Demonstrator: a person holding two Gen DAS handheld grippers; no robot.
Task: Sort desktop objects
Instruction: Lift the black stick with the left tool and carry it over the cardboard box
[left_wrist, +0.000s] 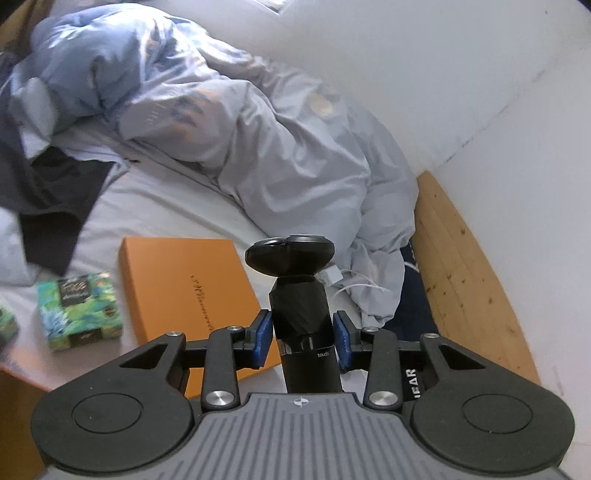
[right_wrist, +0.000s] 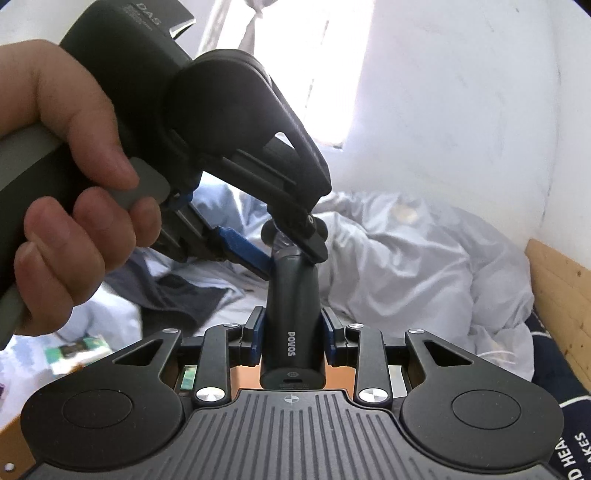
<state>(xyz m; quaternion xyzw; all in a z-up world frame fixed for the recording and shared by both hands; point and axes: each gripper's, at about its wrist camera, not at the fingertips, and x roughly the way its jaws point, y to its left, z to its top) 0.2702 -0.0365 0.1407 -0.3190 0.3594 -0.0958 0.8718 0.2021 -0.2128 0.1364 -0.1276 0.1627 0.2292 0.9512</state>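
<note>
While both grippers clamp one black electric shaver (left_wrist: 300, 314) | left gripper (left_wrist: 302, 341) pinches upper body, right gripper (right_wrist: 292, 341) grips base end (POVOS label) | shaver aloft over bed, long axis along right fingers, head away | orange box (left_wrist: 192, 295) below-left, patterned carton (left_wrist: 79, 310) beside it.

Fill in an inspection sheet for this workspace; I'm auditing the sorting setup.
Surface: bed sheet, rumpled.
Job's things: black shaver held up; orange box and green patterned box on the sheet.
Clutter: duvet, dark garment.
Grippers: left gripper and right gripper both clamp the shaver; a hand holds the left one.
Cables: white cable beside the duvet.
Surroundings: white wall, wooden bed frame.
</note>
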